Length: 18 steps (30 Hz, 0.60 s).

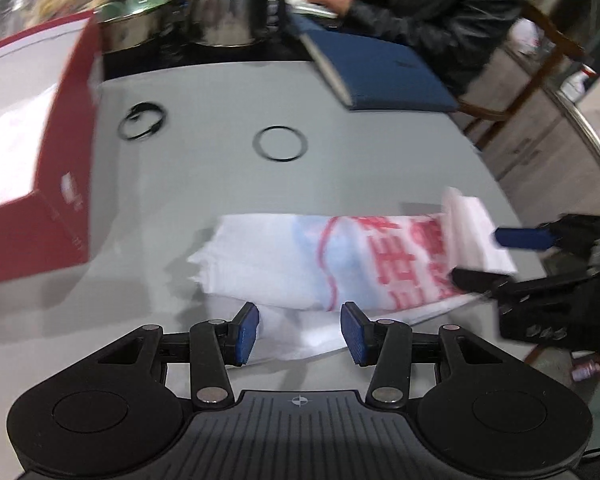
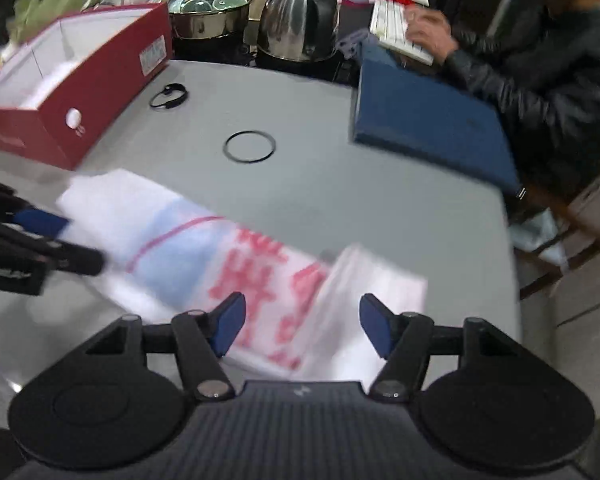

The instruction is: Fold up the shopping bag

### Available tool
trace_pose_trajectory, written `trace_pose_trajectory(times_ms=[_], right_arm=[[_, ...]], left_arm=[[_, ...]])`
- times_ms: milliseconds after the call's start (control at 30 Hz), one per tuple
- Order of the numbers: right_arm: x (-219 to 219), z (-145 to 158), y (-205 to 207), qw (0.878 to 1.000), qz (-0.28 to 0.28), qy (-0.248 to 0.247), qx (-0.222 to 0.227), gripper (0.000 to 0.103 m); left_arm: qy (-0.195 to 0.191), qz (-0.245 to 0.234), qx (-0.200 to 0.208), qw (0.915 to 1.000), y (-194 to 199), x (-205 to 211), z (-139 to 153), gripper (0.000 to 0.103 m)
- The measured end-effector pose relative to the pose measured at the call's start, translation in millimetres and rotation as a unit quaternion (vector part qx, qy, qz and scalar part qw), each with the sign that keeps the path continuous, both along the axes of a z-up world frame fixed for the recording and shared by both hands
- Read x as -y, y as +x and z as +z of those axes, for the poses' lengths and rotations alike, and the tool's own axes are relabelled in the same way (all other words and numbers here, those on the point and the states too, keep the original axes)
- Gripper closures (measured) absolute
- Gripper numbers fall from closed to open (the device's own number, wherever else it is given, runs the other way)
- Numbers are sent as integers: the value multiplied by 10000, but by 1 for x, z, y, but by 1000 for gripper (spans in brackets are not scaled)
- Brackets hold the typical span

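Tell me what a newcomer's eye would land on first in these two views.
The white shopping bag with red print, lying partly folded on the grey table between both open grippers. Next, the red box at the table's left edge and the blue folder at its right, beside a seated person typing.

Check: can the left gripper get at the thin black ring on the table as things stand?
Probably yes. The black ring lies alone on bare grey table beyond the shopping bag; the left gripper stands open over the bag's near edge, and nothing upright stands between.
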State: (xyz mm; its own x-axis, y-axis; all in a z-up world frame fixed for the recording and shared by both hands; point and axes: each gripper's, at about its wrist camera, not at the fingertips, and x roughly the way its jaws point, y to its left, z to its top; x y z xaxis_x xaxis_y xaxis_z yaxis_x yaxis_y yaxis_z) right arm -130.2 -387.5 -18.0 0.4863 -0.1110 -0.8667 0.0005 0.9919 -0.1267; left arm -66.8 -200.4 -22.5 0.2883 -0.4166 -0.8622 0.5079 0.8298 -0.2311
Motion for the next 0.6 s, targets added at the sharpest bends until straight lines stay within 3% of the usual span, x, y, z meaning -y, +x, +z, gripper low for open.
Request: trace_pose_trajectory(times_ms=[133, 233, 300, 367, 433, 467, 500, 600], right_arm=[[9, -11, -2, 9998, -210, -3, -71, 40], [20, -18, -1, 9997, -234, -31, -12, 33], [25, -20, 1, 10000, -9, -8, 65, 26], [25, -31, 6, 9993, 331, -195, -31, 28], [24, -46, 10, 9962, 598, -602, -171, 51], [28, -51, 12, 9960, 588, -596, -311, 93], [38, -53, 12, 9974, 462, -388, -392, 101], [70, -40, 2, 9998, -86, -31, -165, 102]], left_arm=[[339, -220, 118, 9991, -3, 17, -6, 57], [301, 39, 7, 9995, -5, 20, -12, 57], [314, 257, -87, 9991, -5, 21, -18, 57], [367, 481, -184, 9980, -5, 26, -26, 56], [579, 610, -201, 9963, -6, 34, -33, 57], [713, 611, -192, 9954, -7, 38, -36, 57], [896, 611, -177, 9939, -9, 42, -39, 57], [1072, 683, -49, 9919, -14, 49, -40, 57]])
